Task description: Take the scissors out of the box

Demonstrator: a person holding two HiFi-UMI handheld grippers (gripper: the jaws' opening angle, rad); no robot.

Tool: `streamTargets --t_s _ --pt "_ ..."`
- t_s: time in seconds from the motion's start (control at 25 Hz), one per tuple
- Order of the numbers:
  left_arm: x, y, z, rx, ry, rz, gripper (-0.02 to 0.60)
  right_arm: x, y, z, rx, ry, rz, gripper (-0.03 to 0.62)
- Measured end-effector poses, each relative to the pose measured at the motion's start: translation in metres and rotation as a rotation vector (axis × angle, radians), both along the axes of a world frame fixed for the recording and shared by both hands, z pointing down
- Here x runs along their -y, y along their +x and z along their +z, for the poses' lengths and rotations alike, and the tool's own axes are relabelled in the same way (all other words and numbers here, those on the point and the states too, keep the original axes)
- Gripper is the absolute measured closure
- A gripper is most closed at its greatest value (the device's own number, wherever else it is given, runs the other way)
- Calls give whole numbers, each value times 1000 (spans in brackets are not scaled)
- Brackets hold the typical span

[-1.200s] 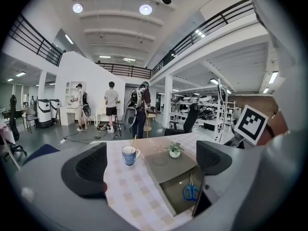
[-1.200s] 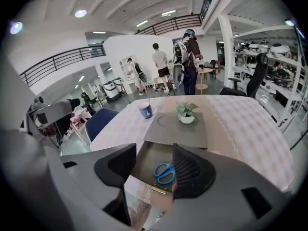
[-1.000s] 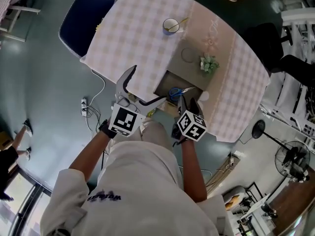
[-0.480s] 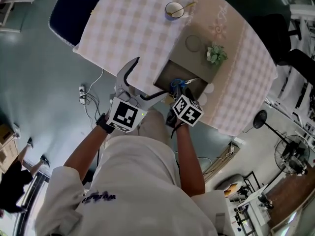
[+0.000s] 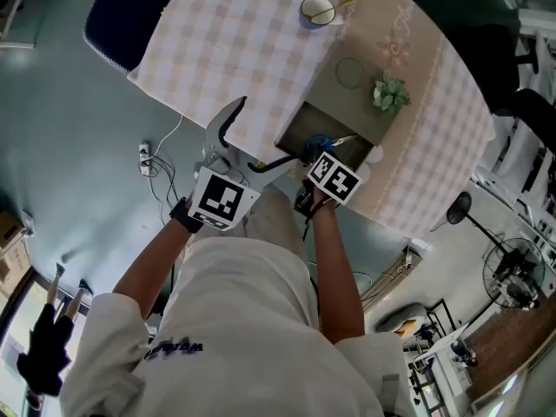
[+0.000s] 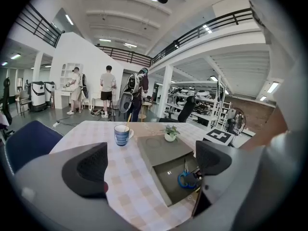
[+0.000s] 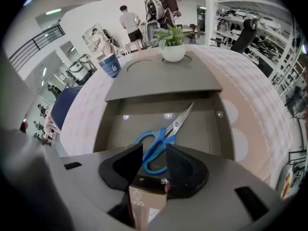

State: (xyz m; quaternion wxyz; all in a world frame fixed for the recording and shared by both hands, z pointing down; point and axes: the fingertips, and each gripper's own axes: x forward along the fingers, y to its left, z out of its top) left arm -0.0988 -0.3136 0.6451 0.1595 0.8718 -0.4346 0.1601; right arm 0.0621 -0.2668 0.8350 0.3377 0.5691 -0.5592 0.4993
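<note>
Inside grey box (image 7: 202,124), blue-handled scissors (image 7: 161,141) between closing right gripper (image 7: 154,154) fingers, left gripper (image 6: 151,160) fingers wide.

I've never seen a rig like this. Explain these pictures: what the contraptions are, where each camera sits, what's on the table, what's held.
There is no robot: a person holds a two-jawed gripper in each hand. The head view looks down from the person's head; the other two come from cameras riding on the grippers, looking along their jaws. On the table with its checked cloth stand a mug and an open grey box with blue-handled scissors inside and a small potted plant on its lid. The left gripper is wide open and empty. The right gripper points down into the box; its jaws have just been closing, with the scissors' handle in the gap, seemingly not yet gripped.
</note>
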Motion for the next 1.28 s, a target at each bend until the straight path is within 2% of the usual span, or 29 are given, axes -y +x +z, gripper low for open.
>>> streamTargets --t_s 0.12,0.4,0.44,0.48,0.52,0.6,0.76,0.96,1.0,1.04,1.16,1.2,1.28 --pt "2 -9 3 7 -3 -16 15 1 0 8 11 -86 8 439" --pt "1 -14 1 -2 -2 -40 17 3 0 11 81 -173 87 447" --pt "1 -13 0 -5 0 -40 17 0 0 13 103 -199 103 414" --pt "0 -13 -1 -8 1 -41 17 -1 1 15 117 -221 121 407" --pt "0 -13 -2 -9 0 -42 18 -2 2 18 121 -238 138 411" --pt "-1 -14 -2 -10 -3 -48 18 -3 7 20 107 -262 154 460" --pt "-4 -14 -1 -11 -7 -54 18 -5 10 21 67 -268 116 493" --pt "-5 -9 -2 -10 -6 -49 21 -5 9 20 20 -256 42 499" --pt "-5 -8 -3 -11 -4 -47 23 -6 8 20 9 -250 -1 500" --pt "-6 -7 -3 -12 -2 -45 23 -6 6 19 -15 -245 -91 500" --pt "-9 -2 -3 -17 -4 -36 25 -11 -2 17 -147 -232 -561 499" --pt "-10 0 -2 -16 -6 -32 26 -12 -4 17 -162 -228 -651 497" --pt "-11 2 -2 -14 -5 -24 26 -15 -7 19 -126 -237 -708 500"
